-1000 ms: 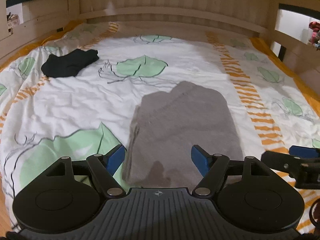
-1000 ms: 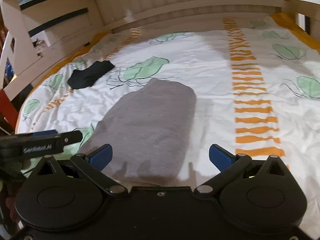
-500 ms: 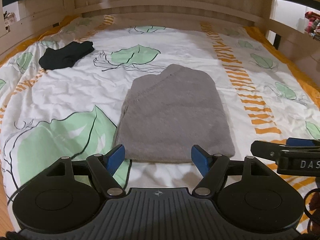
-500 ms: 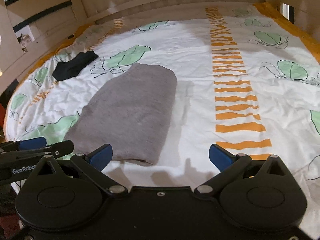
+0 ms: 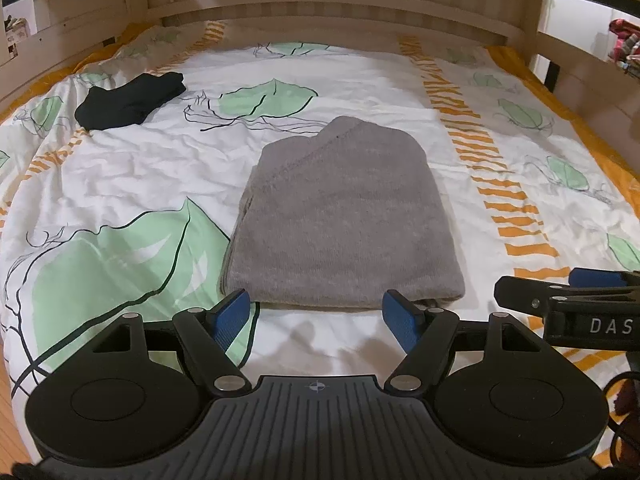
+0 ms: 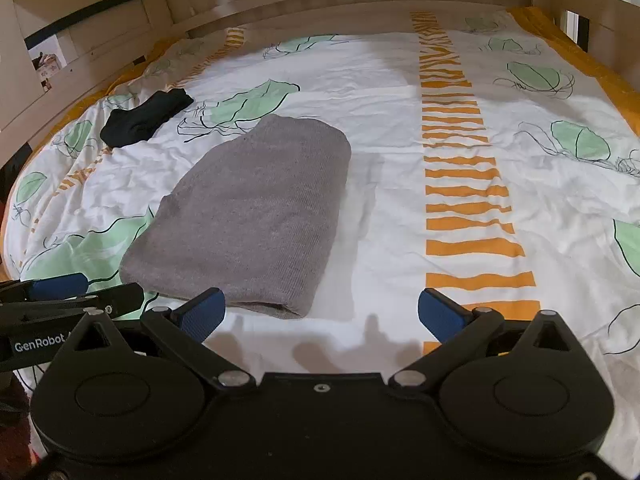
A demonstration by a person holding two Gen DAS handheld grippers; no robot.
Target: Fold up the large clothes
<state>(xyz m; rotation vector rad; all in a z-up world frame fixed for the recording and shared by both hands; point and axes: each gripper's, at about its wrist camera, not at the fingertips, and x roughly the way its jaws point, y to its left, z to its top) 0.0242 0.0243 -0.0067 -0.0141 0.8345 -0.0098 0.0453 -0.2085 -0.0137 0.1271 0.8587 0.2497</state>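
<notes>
Leaf-print bed (image 5: 120,168), grey garment (image 5: 340,216) folded mid-bed. Your left hand-held gripper (image 5: 316,316) and right hand-held gripper (image 6: 320,312) both hang wide and empty near its front edge. Looks done; smooth that edge flat if anything.

Your two black grippers, blue-tipped

Your left gripper (image 5: 316,314) and right gripper (image 6: 322,314) share blue ribbed pads (image 5: 230,316), silver pivot screws and round black discs.

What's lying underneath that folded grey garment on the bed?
The grey garment rests directly on the leaf-patterned bed cover, overlapping a large green leaf print on its left side. Whatever the cover's pattern does beneath it is hidden.
</notes>
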